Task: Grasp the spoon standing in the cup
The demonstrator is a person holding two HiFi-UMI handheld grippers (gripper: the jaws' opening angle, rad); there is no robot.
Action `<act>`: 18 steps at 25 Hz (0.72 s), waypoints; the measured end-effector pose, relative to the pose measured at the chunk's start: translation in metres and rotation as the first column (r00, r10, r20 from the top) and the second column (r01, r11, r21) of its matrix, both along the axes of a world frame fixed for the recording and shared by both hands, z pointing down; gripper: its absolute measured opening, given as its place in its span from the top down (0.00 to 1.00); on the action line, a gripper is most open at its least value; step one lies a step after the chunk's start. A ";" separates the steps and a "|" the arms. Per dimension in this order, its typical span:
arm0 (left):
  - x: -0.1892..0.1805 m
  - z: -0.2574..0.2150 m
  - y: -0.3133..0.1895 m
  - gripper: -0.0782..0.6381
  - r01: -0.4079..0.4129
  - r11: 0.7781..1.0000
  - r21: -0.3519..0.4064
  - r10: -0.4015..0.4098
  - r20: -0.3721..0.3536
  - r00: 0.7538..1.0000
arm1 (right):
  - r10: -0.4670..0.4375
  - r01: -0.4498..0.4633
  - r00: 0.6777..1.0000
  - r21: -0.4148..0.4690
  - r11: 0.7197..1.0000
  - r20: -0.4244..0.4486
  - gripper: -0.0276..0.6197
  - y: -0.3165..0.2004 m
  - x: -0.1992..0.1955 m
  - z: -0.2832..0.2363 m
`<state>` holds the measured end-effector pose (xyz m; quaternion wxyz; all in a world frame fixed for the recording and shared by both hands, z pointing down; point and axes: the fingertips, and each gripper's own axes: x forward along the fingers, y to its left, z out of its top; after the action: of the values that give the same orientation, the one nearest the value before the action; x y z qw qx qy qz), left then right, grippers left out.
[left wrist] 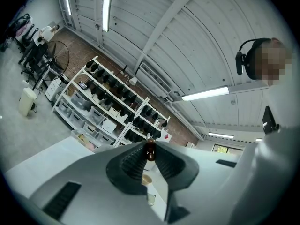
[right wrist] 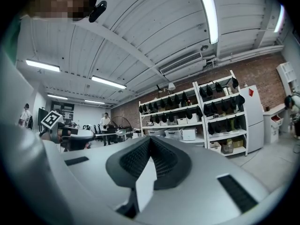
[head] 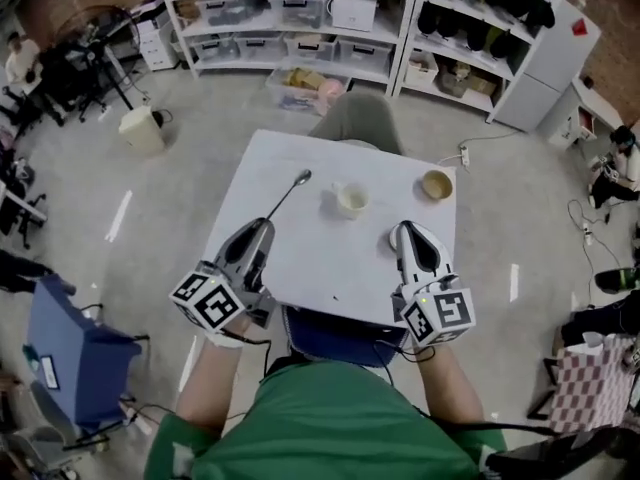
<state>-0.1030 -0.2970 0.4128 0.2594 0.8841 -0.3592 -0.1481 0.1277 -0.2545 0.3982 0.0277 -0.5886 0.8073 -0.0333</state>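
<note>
We hold the spoon (head: 288,194) near the cup (head: 351,200).
Left claw (head: 264,225) pinches its handle; right claw (head: 404,231) is closed, empty, over the worktop (head: 330,263).

A white table (head: 330,258) stands on a grey floor (head: 200,148). White shelves (head: 300,18) line the far brick wall (right wrist: 267,69). Tube lights (right wrist: 208,13) run along the white ceiling (right wrist: 140,32).

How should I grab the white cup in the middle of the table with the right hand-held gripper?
Probably its near wall: one jaw inside the open mouth, one outside, coming from the near right where the right hand-held gripper lies. The white cup stands upright; the left hand-held gripper holds the spoon clear of it.
</note>
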 end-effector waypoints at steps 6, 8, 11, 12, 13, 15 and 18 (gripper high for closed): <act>0.009 -0.002 -0.006 0.81 -0.011 1.000 0.011 0.011 0.019 1.000 | 0.009 -0.009 1.000 -0.002 1.000 -0.008 0.92 -0.004 0.006 -0.002; 0.013 -0.003 -0.006 0.81 -0.018 1.000 0.007 0.018 0.018 1.000 | 0.014 -0.014 1.000 -0.010 1.000 -0.011 0.92 -0.003 0.009 -0.004; 0.016 -0.003 -0.007 0.81 -0.020 1.000 0.005 0.020 0.018 1.000 | 0.017 -0.018 1.000 -0.015 1.000 -0.015 0.92 -0.003 0.011 -0.004; 0.016 -0.003 -0.007 0.81 -0.019 1.000 0.006 0.019 0.018 1.000 | 0.017 -0.017 1.000 -0.015 1.000 -0.017 0.92 -0.002 0.012 -0.003; 0.016 -0.002 -0.007 0.81 -0.018 1.000 0.008 0.018 0.018 1.000 | 0.016 -0.017 1.000 -0.014 1.000 -0.019 0.92 -0.002 0.012 -0.003; 0.015 -0.002 -0.007 0.81 -0.015 1.000 0.014 0.015 0.021 1.000 | 0.015 -0.015 1.000 -0.013 1.000 -0.021 0.92 -0.001 0.011 -0.002; 0.014 0.001 -0.007 0.81 -0.015 1.000 0.017 0.015 0.023 1.000 | 0.014 -0.014 1.000 -0.010 1.000 -0.026 0.92 -0.002 0.009 0.000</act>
<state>-0.0886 -0.3044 0.4136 0.2489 0.8906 -0.3542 -0.1393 0.1370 -0.2563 0.3981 0.0143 -0.5946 0.8033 -0.0297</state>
